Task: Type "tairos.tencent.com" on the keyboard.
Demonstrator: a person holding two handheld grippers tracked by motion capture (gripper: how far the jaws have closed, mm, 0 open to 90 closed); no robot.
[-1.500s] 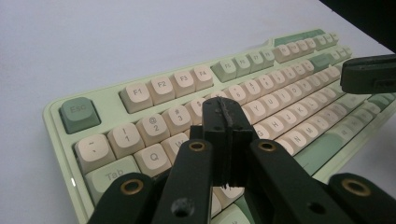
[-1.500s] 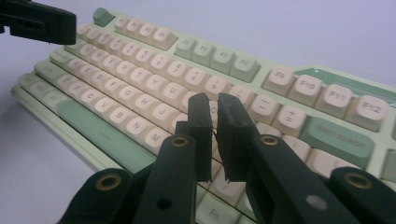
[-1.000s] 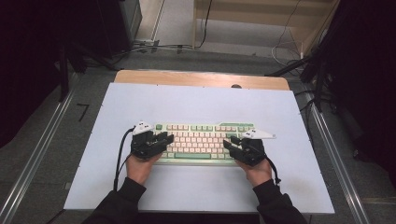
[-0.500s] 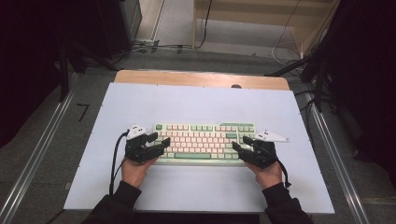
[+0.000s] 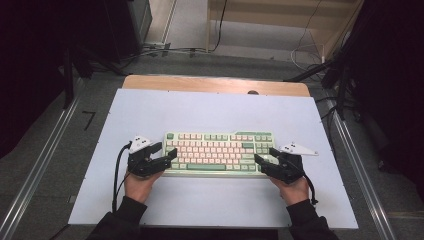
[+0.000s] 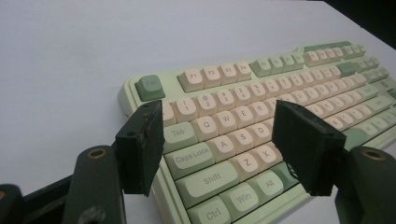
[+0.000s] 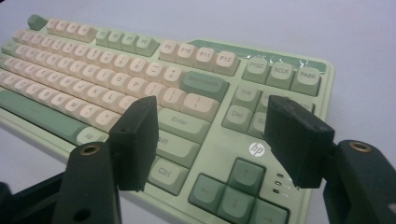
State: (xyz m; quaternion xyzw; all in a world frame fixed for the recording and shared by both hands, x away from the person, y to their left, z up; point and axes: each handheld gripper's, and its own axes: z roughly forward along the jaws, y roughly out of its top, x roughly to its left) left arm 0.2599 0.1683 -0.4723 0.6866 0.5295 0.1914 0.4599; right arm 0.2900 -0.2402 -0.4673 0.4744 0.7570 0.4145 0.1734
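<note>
High view: keyboard lies between both wide-open, empty claws, seemingly untouched.

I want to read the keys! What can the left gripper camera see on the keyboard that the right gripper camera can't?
The left gripper view shows the dark green Esc key, Tab and Caps Lock. The right gripper view shows the dark green arrow keys, the white hp logo and Enter. Both show the pale green keyboard with cream keys, the white table and two open black jaws.
</note>
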